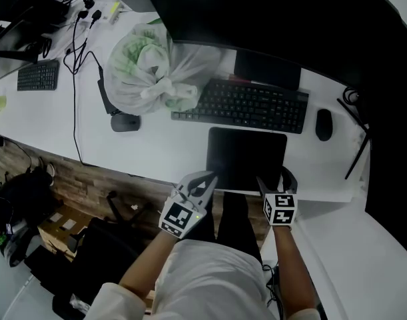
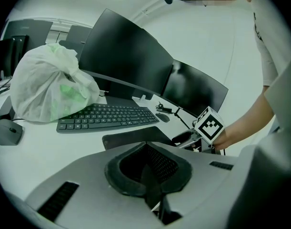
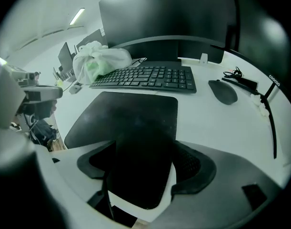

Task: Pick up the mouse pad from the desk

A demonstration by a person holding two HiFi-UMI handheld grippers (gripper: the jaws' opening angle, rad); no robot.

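Observation:
The black mouse pad (image 1: 246,155) lies flat on the white desk (image 1: 150,149), in front of the black keyboard (image 1: 246,105). My right gripper (image 1: 273,179) is at the pad's near right corner and is open. In the right gripper view the near part of the mouse pad (image 3: 131,113) lies between the wide-apart jaws of the right gripper (image 3: 145,151), and the pads are clear of it. My left gripper (image 1: 203,179) hovers at the pad's near left corner. Its tips meet around nothing in the left gripper view (image 2: 145,149), just short of the mouse pad (image 2: 135,138).
A tied white plastic bag (image 1: 150,69) sits left of the keyboard, with a dark grey mouse (image 1: 125,122) beside it. A black mouse (image 1: 324,124) and cables (image 1: 353,99) lie to the right. A curved monitor (image 1: 256,19) stands behind. The desk's front edge (image 1: 123,172) runs under both grippers.

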